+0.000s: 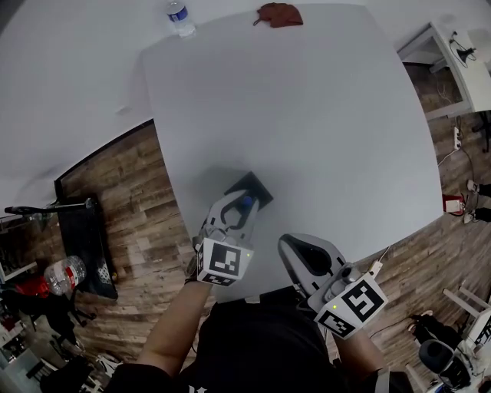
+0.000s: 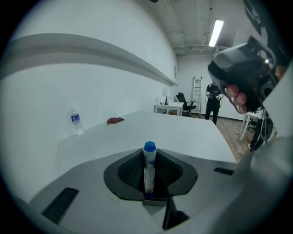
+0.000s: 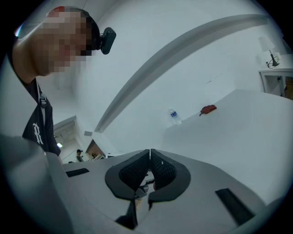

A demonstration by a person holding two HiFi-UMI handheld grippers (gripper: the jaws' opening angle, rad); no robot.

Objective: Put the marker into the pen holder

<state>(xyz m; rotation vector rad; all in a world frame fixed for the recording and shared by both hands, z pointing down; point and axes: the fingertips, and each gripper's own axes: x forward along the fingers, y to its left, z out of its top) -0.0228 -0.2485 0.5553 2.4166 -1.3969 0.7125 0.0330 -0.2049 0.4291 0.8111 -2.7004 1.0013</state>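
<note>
A white marker with a blue cap (image 2: pixel 149 164) stands upright between the pads of my left gripper (image 1: pixel 238 207), which is shut on it. In the head view the marker's blue cap (image 1: pixel 246 203) hangs just over a dark square pen holder (image 1: pixel 255 187) on the white table (image 1: pixel 307 115); whether they touch I cannot tell. My right gripper (image 1: pixel 296 247) is near the table's front edge, to the right of the left one. Its jaws (image 3: pixel 149 155) are shut with nothing between them.
At the table's far edge stand a water bottle (image 1: pixel 179 17) and a red cloth (image 1: pixel 278 14). Wooden floor lies left and right of the table. A person (image 2: pixel 213 103) stands far off by desks and a ladder (image 2: pixel 197 93).
</note>
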